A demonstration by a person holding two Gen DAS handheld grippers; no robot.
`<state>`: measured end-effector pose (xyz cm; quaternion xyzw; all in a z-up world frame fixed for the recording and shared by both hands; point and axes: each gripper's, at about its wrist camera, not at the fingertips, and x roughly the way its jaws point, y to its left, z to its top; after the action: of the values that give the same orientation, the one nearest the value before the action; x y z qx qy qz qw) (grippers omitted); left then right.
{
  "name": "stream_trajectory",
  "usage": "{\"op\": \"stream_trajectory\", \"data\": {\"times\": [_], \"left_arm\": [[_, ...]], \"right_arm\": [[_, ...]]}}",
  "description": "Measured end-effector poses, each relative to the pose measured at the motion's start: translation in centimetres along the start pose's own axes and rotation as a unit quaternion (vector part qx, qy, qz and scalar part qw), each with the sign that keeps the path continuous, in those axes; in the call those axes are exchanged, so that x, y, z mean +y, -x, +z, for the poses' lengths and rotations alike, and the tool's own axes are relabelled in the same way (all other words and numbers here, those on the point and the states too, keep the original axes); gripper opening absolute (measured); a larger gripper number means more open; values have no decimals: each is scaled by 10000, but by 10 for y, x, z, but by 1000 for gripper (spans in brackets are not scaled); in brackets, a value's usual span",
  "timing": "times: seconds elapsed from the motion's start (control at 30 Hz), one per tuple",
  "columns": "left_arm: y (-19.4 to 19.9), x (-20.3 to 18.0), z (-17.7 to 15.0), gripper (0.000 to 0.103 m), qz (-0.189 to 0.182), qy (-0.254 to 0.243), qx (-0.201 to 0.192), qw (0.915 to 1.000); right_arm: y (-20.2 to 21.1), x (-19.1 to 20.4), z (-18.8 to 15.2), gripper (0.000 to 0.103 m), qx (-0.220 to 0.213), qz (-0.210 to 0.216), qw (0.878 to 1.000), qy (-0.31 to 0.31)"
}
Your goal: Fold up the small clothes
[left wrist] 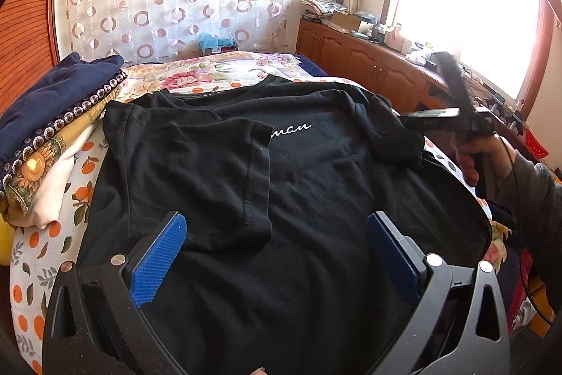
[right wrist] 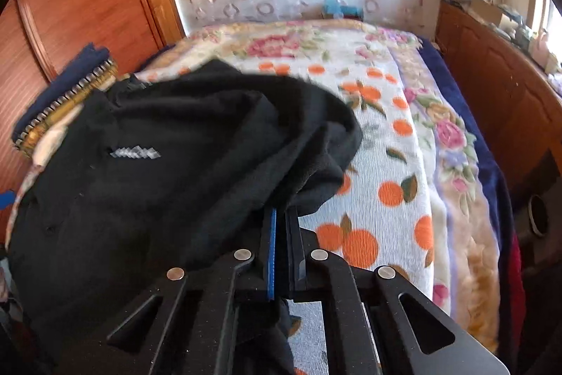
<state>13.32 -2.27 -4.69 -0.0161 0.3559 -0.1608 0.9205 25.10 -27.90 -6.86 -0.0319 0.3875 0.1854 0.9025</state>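
Left wrist view: black T-shirt (left wrist: pixel 298 185) lies spread front-up on the bed (left wrist: pixel 70 199), white script on chest. One sleeve is folded in over the chest on the picture's left side. Left hand-held gripper (left wrist: pixel 277 255) hangs over the shirt's lower part, blue pads (left wrist: pixel 158 255) spread wide, nothing between them. Pile of folded clothes (left wrist: pixel 52 129) (navy, yellow print, white) sits just beside the shirt at the left edge. At right, a hand (left wrist: pixel 488 160) in a grey sleeve carries the right hand-held gripper (left wrist: pixel 407 120), tips at the shirt's far sleeve.

Right wrist view: right hand-held gripper (right wrist: pixel 281 217) pads pressed together, pinching a bunch of black T-shirt (right wrist: pixel 175 146) fabric; cloth drapes over and hides the fingertips. Orange-print bedcover (right wrist: pixel 386 192) shows bare to the right. Frame blurred, esp. around shirt edge. Wooden cabinet (right wrist: pixel 491 94) stands along the far right.
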Motion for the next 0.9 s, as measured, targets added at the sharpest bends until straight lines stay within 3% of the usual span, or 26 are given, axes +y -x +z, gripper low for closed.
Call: {"op": "stream_trajectory", "data": {"times": [0.27,0.43,0.53,0.6,0.67,0.77,0.9], "left_arm": [[3,6,-2,103,28,103,-27,9999],[5,10,-4,103,46,136,-37,9999],[5,15,-5,103,72,192,-12,9998],[5,18,-6,103,85,216,4,9997],[4,20,-8,103,90,229,23,9997],[4,21,-10,103,78,261,28,9996],[1,21,-8,103,77,277,30,9996]], "right_arm": [[60,32,35,4,-865,186,9946,547],[60,82,54,4,-874,504,9882,1154],[47,99,59,4,-715,924,9845,1307],[42,99,60,17,-685,1043,9838,1286],[45,91,58,50,-754,1076,9841,1197],[44,75,51,54,-789,807,9873,1119],[35,42,30,54,-508,411,9936,918]]}}
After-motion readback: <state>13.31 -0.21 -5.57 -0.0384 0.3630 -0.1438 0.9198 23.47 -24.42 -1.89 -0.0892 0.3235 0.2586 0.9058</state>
